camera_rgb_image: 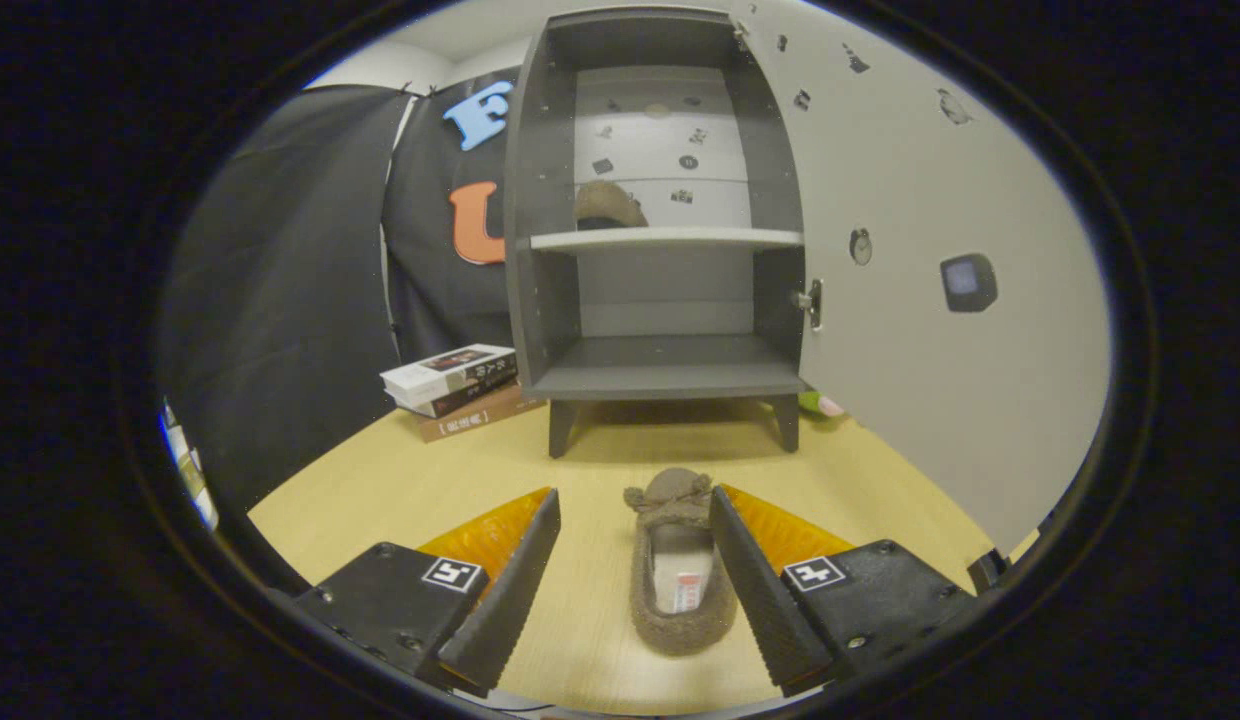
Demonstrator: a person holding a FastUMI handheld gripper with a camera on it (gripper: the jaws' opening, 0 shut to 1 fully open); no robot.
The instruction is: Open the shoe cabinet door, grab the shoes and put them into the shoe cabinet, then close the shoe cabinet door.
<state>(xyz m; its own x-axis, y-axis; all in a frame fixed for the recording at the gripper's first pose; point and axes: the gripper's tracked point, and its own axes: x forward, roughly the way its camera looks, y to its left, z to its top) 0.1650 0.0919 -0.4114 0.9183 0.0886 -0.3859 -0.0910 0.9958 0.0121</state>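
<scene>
Grey cabinet (665, 250) stands on the wooden table (400, 480), its door (940, 330) swung wide; one shoe (608, 206) sits on its upper shelf. Stacked books (458, 388) beside it carry writing too small to read. Gripper (635, 512) spread apart, brown shoe (680, 565) between its fingers, against the right one.

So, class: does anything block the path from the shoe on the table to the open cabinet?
Nothing visible does. The shoe lies between the open tool's fingers; bare table runs to the cabinet, door swung aside.
</scene>
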